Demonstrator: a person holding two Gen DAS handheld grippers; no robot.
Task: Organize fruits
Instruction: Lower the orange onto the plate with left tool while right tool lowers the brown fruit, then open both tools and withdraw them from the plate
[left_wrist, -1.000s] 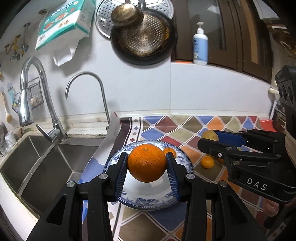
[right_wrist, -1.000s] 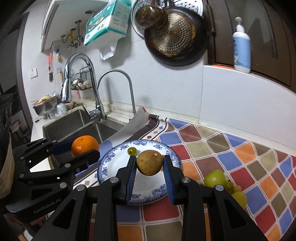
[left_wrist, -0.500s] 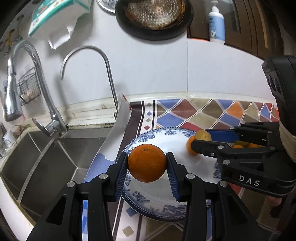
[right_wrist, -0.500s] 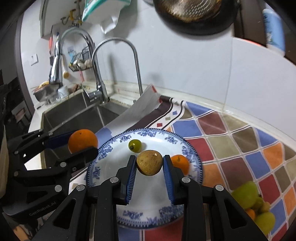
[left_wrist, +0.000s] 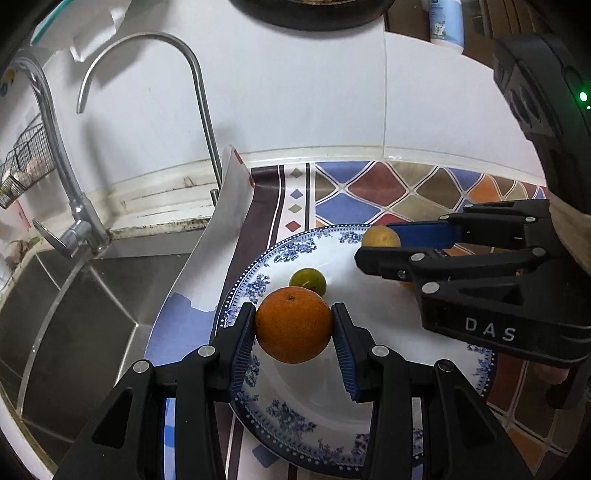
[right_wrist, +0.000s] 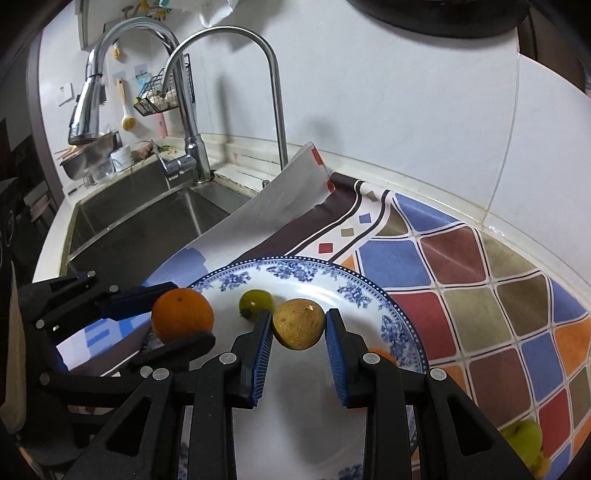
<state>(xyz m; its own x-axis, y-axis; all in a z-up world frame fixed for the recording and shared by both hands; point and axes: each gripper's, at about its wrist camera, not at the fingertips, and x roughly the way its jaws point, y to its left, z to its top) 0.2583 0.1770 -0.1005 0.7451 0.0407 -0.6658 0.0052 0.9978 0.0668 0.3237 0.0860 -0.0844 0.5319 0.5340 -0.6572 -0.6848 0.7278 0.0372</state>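
Both grippers have been carried down over the plate (left_wrist: 258, 280). An orange (left_wrist: 293, 325) is clamped in the left gripper (left_wrist: 293, 330) above the near left rim; a brownish fruit (right_wrist: 299, 324) is clamped in the right gripper (right_wrist: 298, 328) near a small green fruit (right_wrist: 255, 302). Risk: round fruit released high may roll off the shallow plate towards the sink (right_wrist: 147, 221), or the crowded grippers may collide.

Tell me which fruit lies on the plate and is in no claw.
The small green fruit on the plate; the orange and the brown fruit are each held.
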